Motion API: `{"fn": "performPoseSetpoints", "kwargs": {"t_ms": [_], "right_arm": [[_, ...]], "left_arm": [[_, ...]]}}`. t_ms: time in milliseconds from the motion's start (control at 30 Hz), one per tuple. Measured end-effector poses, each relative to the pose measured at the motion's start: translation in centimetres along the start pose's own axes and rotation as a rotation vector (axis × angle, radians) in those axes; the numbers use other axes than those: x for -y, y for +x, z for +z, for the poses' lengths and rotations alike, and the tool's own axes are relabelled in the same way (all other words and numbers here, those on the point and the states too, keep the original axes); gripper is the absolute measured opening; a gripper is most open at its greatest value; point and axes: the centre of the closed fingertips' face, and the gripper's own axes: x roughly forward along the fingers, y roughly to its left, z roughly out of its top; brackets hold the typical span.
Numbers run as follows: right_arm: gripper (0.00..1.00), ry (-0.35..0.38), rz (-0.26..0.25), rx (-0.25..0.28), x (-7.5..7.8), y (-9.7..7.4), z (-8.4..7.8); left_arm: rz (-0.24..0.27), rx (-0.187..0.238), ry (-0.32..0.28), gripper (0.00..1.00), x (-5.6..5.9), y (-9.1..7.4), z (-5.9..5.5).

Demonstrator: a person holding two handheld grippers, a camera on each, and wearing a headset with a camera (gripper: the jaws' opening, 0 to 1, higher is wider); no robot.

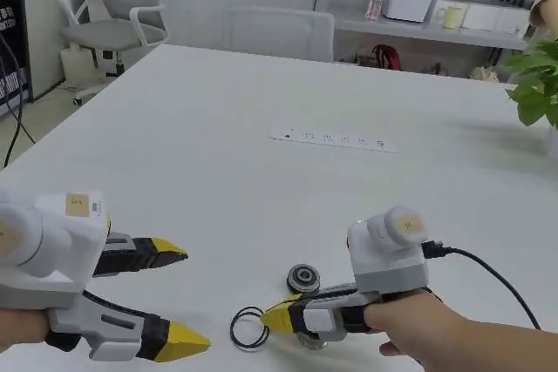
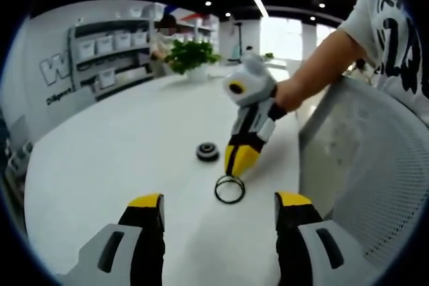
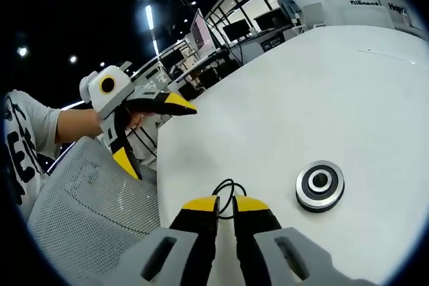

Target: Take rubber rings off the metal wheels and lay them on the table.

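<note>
A metal wheel (image 1: 303, 278) with a dark rubber rim lies flat on the white table (image 1: 261, 172); it is also in the left gripper view (image 2: 207, 151) and the right gripper view (image 3: 320, 185). Thin black rubber rings (image 1: 249, 327) lie looped on the table near its front edge. My right gripper (image 1: 277, 315) comes in from the right, jaws almost together, with a strand of the ring (image 3: 228, 191) running between its yellow tips (image 3: 226, 204). My left gripper (image 1: 179, 296) hovers at the lower left, wide open and holding nothing (image 2: 218, 200), pointing at the rings (image 2: 230, 189).
A power strip (image 1: 336, 138) is set into the table's middle. A green plant (image 1: 536, 84) stands at the right edge. White chairs (image 1: 113, 23) are beyond the far side, and a mesh chair (image 2: 362, 165) is close to the near edge. A cable (image 1: 488, 272) trails from the right gripper.
</note>
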Motion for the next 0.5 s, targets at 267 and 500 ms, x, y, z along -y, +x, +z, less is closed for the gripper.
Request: {"fn": "performPoseSetpoints", "kwargs": {"t_ms": [267,500], "right_arm": [[0.16,-0.043,0.001,0.034,-0.2,-0.3,0.7],[0.2,-0.072,0.0,0.067,-0.5,-1.1,1.9]], "left_arm": [[0.007,0.009,-0.005,0.68,-0.4,0.0,0.2],[0.008,0.017,-0.002,0.68,-0.7,0.4,0.5]]}}
